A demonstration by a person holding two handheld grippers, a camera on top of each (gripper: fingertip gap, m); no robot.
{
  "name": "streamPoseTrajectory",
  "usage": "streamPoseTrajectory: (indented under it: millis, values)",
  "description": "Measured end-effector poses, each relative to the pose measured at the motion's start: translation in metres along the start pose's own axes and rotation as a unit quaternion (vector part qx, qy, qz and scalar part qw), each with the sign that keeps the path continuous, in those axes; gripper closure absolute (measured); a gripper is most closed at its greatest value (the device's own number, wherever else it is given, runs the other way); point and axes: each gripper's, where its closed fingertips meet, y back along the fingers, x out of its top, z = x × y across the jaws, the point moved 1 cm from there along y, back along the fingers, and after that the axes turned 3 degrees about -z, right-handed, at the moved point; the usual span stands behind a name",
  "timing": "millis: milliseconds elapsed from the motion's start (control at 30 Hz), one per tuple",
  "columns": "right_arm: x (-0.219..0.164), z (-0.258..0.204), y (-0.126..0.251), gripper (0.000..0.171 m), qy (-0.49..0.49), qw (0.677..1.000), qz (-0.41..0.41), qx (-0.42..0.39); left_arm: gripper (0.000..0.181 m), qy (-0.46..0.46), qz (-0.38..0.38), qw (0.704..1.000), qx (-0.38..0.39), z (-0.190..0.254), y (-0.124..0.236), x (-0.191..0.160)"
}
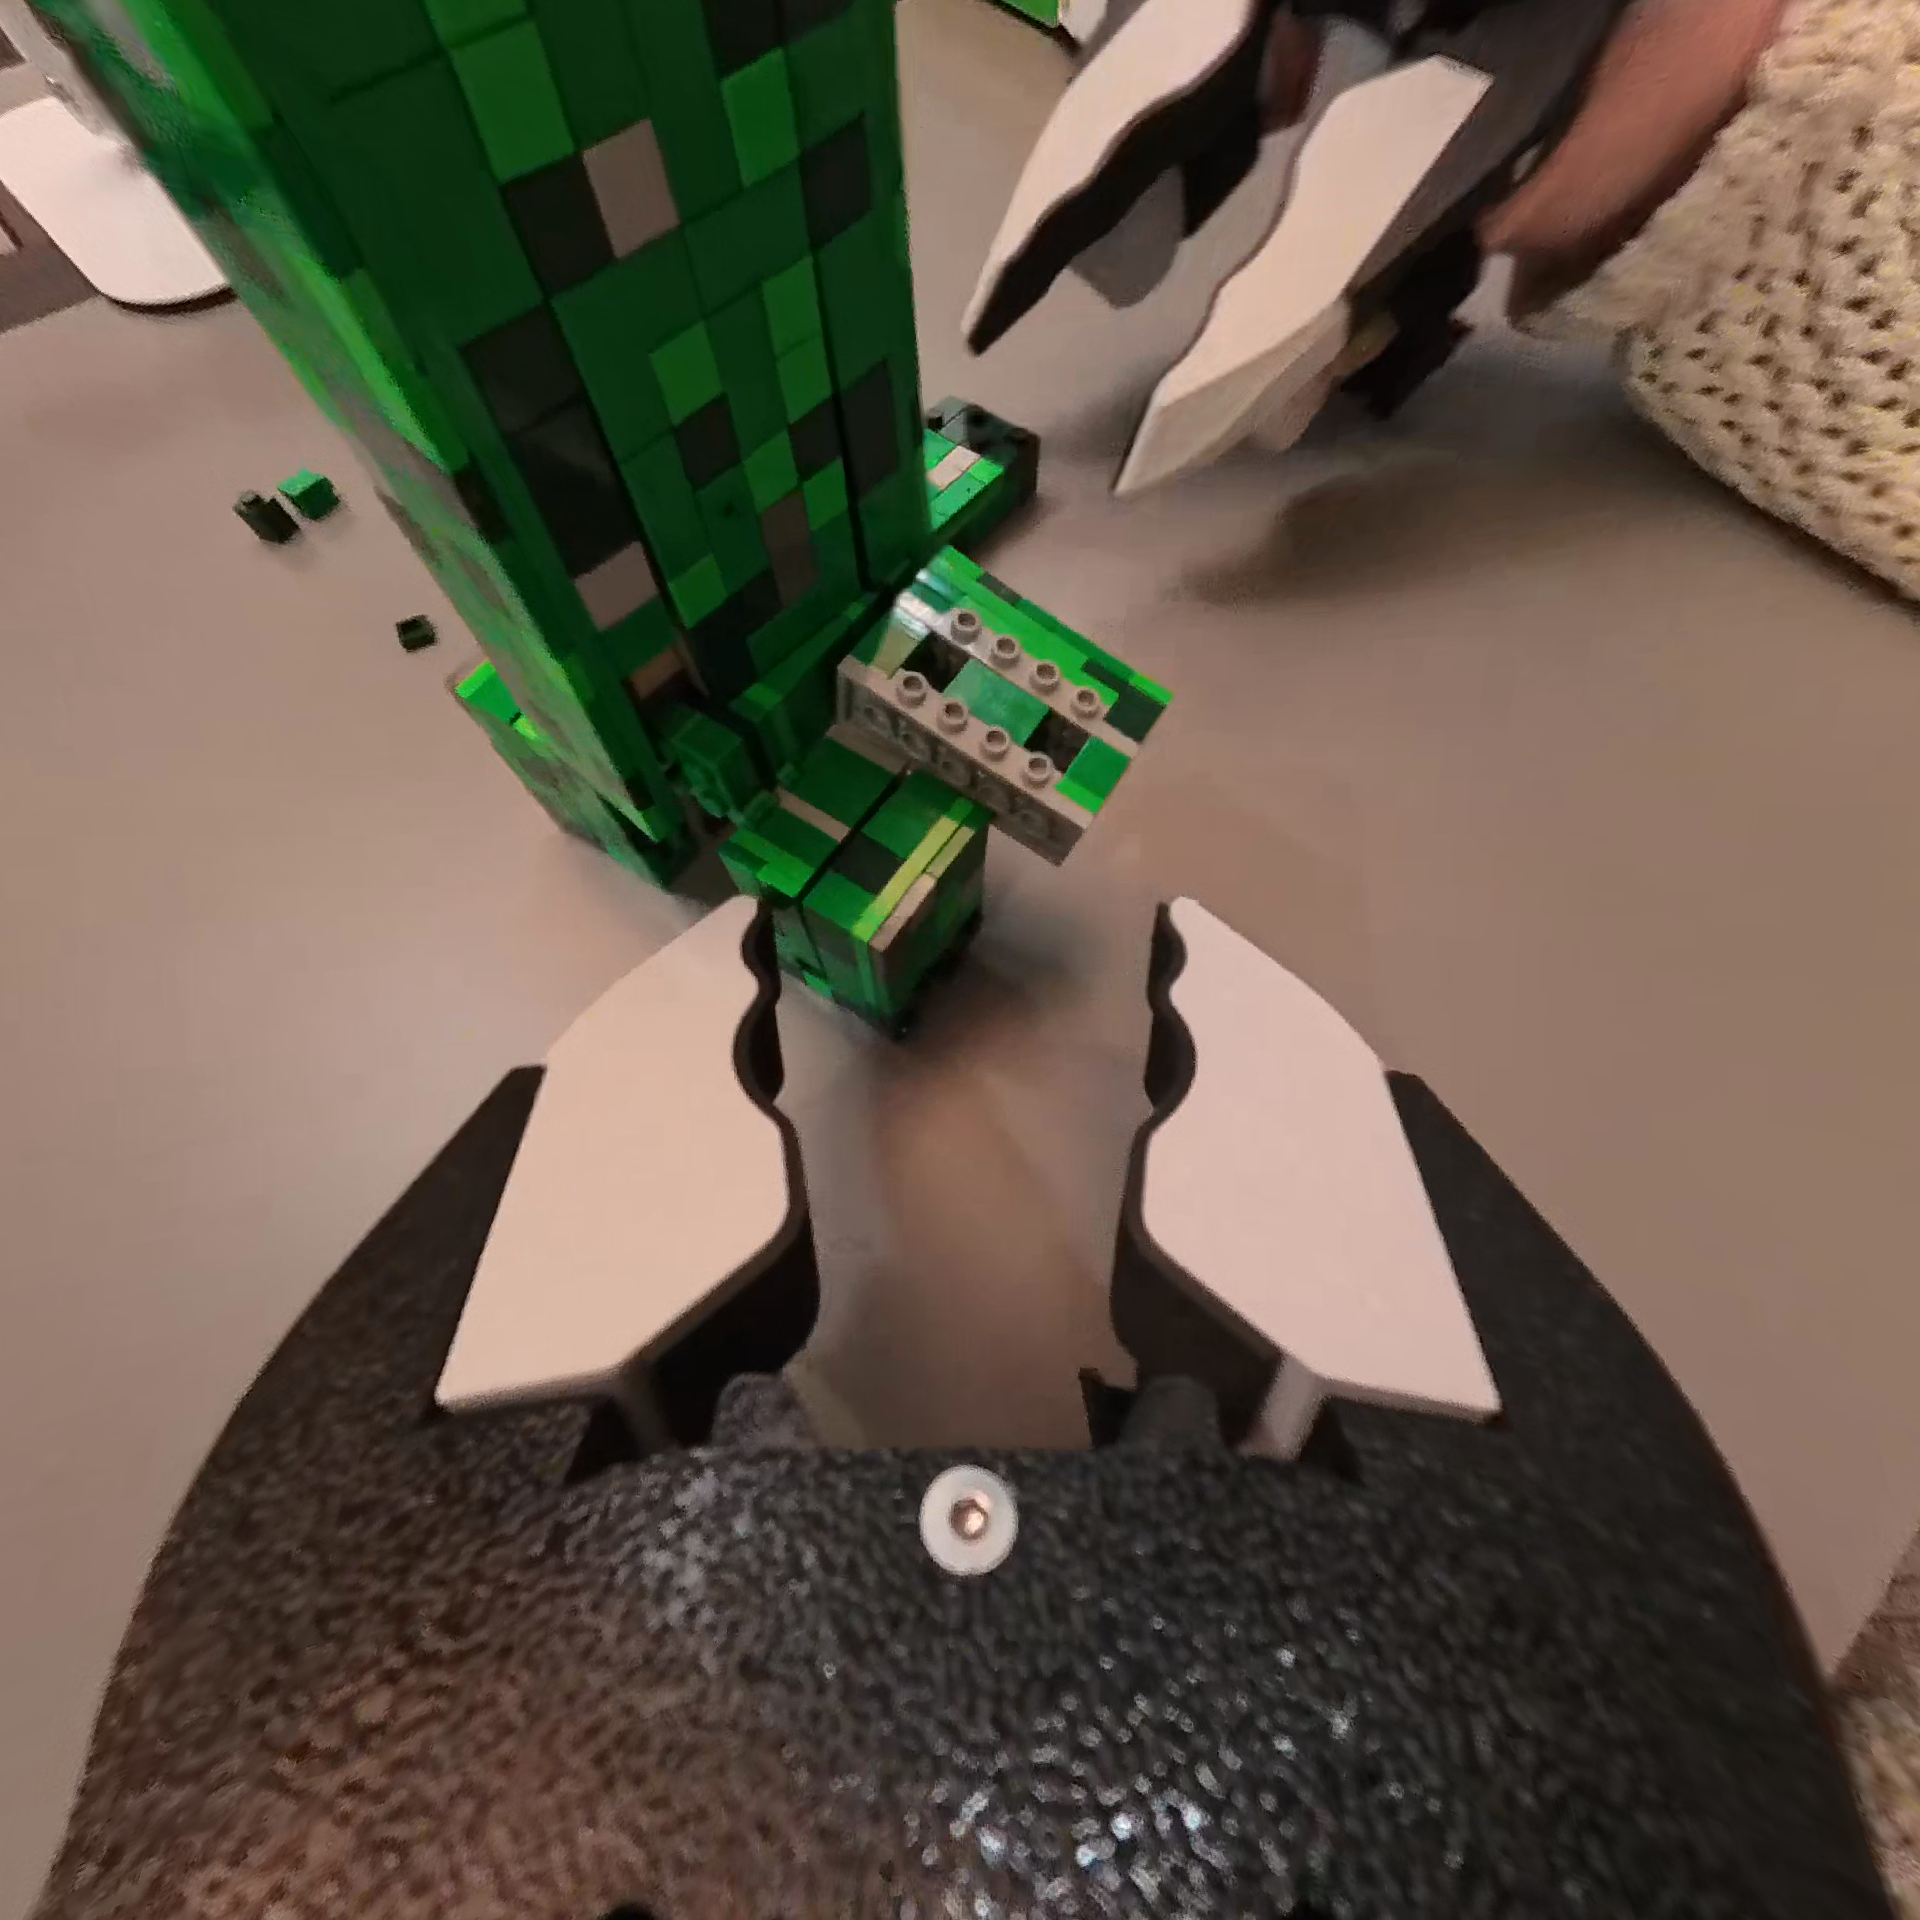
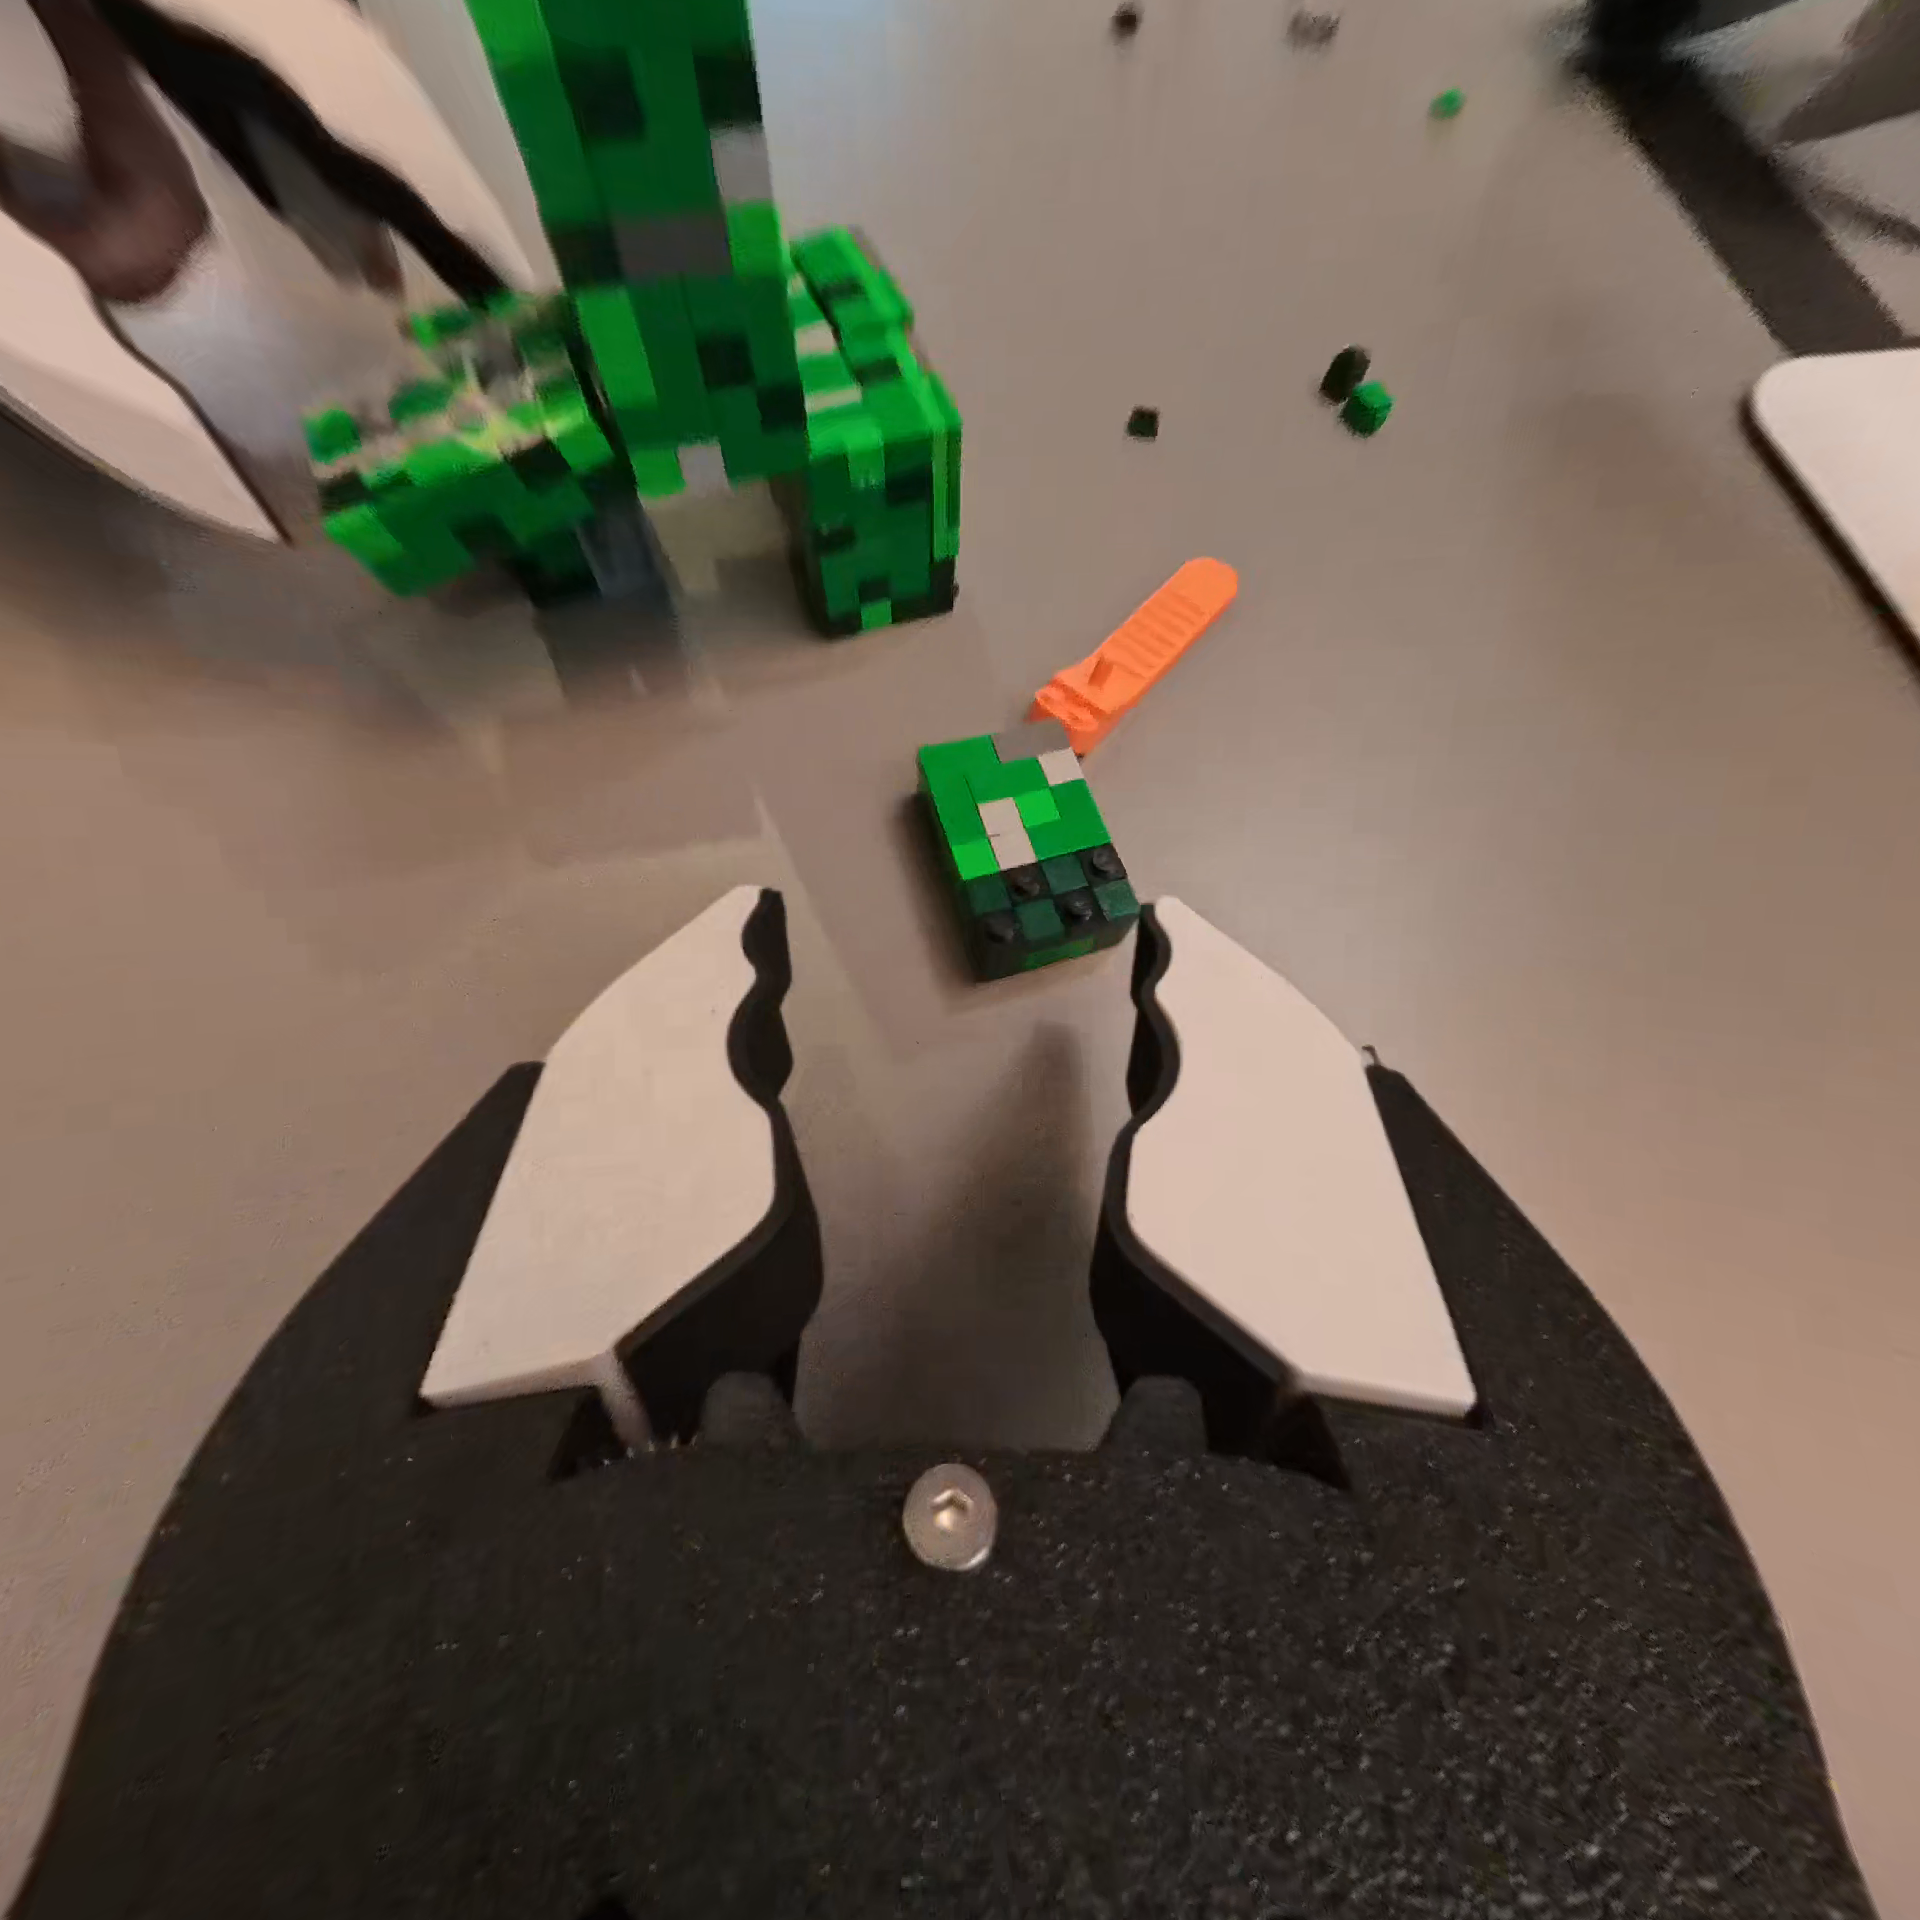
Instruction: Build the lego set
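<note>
Hand-held grippers: we count two. The left hand-held gripper (image 1: 961, 914) has its fingers spread apart and empty; the right hand-held gripper (image 2: 956, 909) likewise stands apart, gripping nothing.

Lego model: one tall green figure (image 1: 623, 364) stands on the grey table (image 1: 1455, 935), straight ahead of the left hand-held gripper. We see its checkered body of light green, dark green and grey tiles rising out of frame.

Model feet: the nearest foot block (image 1: 883, 914) sits between the left fingertips' line of reach, just beyond them. Whether the left finger touches it, we cannot tell.

Studded section: one grey frame with two rows of studs (image 1: 987, 727) lies open atop a foot, just beyond the nearest block.

Loose sub-assembly: one small green block (image 2: 1023, 857) lies flat on the table, just ahead of the right hand-held gripper's right fingertip, well apart from the model.

Separator tool: one orange brick separator (image 2: 1138, 649) lies directly beyond that block, touching or nearly touching it.

Stray bricks: we count three small pieces (image 1: 286, 509) to the left of the model, far ahead of the left hand-held gripper.

Other items: one white board corner (image 2: 1860, 468) at far right; a knitted sleeve (image 1: 1766, 364) behind the right hand-held gripper.
</note>
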Motion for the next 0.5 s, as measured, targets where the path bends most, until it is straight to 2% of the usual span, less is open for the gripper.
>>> streamPoseTrajectory:
  millis: [100, 233, 300, 367, 433, 500]
  values:
    - [-0.004, 0.007, -0.012, 0.106, 0.036, 0.999, -0.035, -0.002, 0.115, 0.004, 0.005, 0.999, -0.038, 0.016, -0.001, 0.004]
    - [0.02, -0.019, 0.0, 0.102, -0.01, 0.998, 0.052, 0.018, 0.119, -0.022, 0.007, 0.995, -0.1, 0.046, 0.005, 0.008]
    - [0.027, -0.034, 0.01, 0.098, -0.022, 0.996, 0.082, 0.003, 0.127, -0.063, 0.024, 0.994, -0.082, 0.045, 0.018, 0.013]
    - [0.031, -0.043, 0.017, 0.102, -0.072, 0.992, 0.096, -0.036, 0.132, -0.097, 0.069, 0.992, -0.027, 0.026, 0.034, 0.025]
    - [0.038, -0.061, 0.018, 0.102, -0.126, 0.984, 0.119, -0.04, 0.12, -0.126, 0.126, 0.984, 0.016, -0.002, 0.044, 0.041]
    - [0.042, -0.075, 0.014, 0.102, -0.147, 0.979, 0.131, -0.062, 0.105, -0.14, 0.179, 0.974, -0.008, -0.02, 0.047, 0.055]
